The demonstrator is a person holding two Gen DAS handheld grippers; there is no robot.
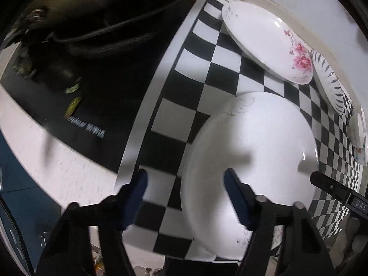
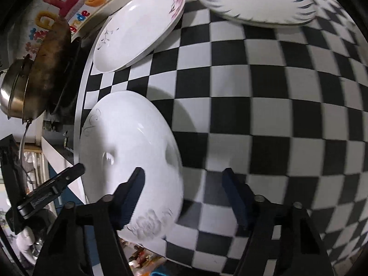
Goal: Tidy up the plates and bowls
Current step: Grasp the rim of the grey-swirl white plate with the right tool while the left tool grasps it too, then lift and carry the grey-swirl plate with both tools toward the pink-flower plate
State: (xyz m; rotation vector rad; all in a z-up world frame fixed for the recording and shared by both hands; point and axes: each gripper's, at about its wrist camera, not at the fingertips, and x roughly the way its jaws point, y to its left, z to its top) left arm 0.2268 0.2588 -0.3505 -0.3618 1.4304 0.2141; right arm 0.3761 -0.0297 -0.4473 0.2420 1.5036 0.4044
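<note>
A large white plate (image 1: 253,161) with a faint grey flower print lies on a black-and-white checkered mat (image 1: 207,73). My left gripper (image 1: 186,184) points down, open, and straddles the plate's left rim: one finger over the plate, the other over the mat. In the right wrist view the same plate (image 2: 128,149) sits at the left. My right gripper (image 2: 184,179) is open astride its right rim, with no pad pressing. Each view shows the tip of the other gripper at the plate's far side.
A white plate with pink flowers (image 1: 269,43) (image 2: 138,30) and a blue-striped plate (image 1: 329,82) (image 2: 257,0) lie farther back on the mat. Small dishes (image 1: 357,131) stand near the wall. A dark wok (image 1: 103,11) sits on a black stove (image 1: 103,105), next to a steel pot (image 2: 13,92).
</note>
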